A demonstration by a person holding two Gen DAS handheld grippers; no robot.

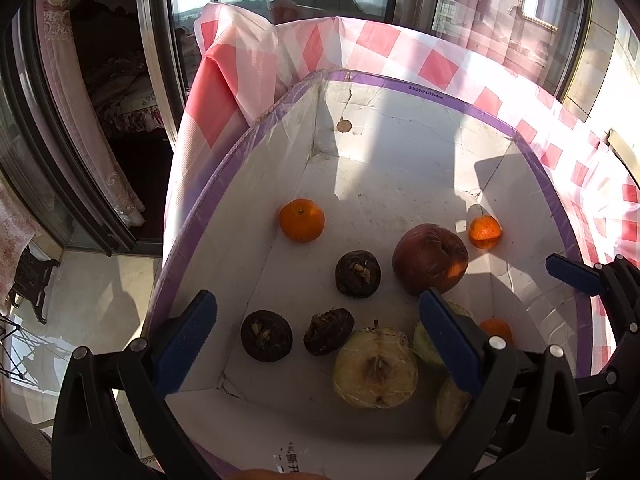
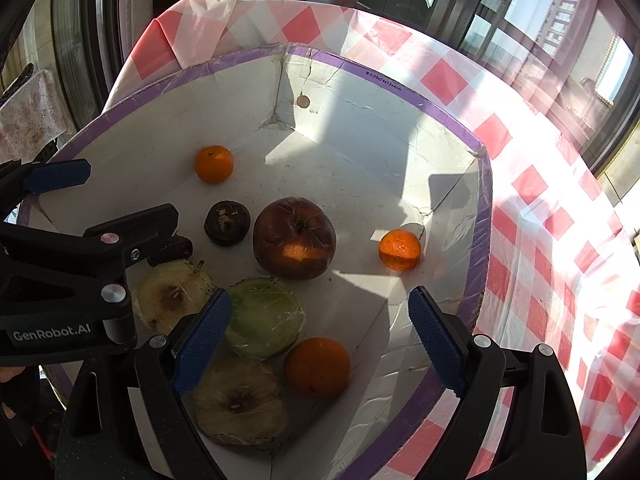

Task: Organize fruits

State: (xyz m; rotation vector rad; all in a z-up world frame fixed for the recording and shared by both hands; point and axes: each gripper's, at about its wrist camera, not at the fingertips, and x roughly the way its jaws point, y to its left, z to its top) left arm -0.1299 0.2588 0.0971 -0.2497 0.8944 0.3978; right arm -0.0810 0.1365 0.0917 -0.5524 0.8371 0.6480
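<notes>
Several fruits lie loose on the floor of a white cardboard box edged in purple tape: a wrinkled red apple near the middle, mandarins scattered toward the walls, dark round fruits to its left and wrapped halved apples nearest the cameras, probably gathered here so both tools can reach in from one side. Over the near edge, the left gripper and right gripper both hang wide open and empty, seemingly poised to choose a first piece. Beneath the box spreads a red-checked cloth.
</notes>
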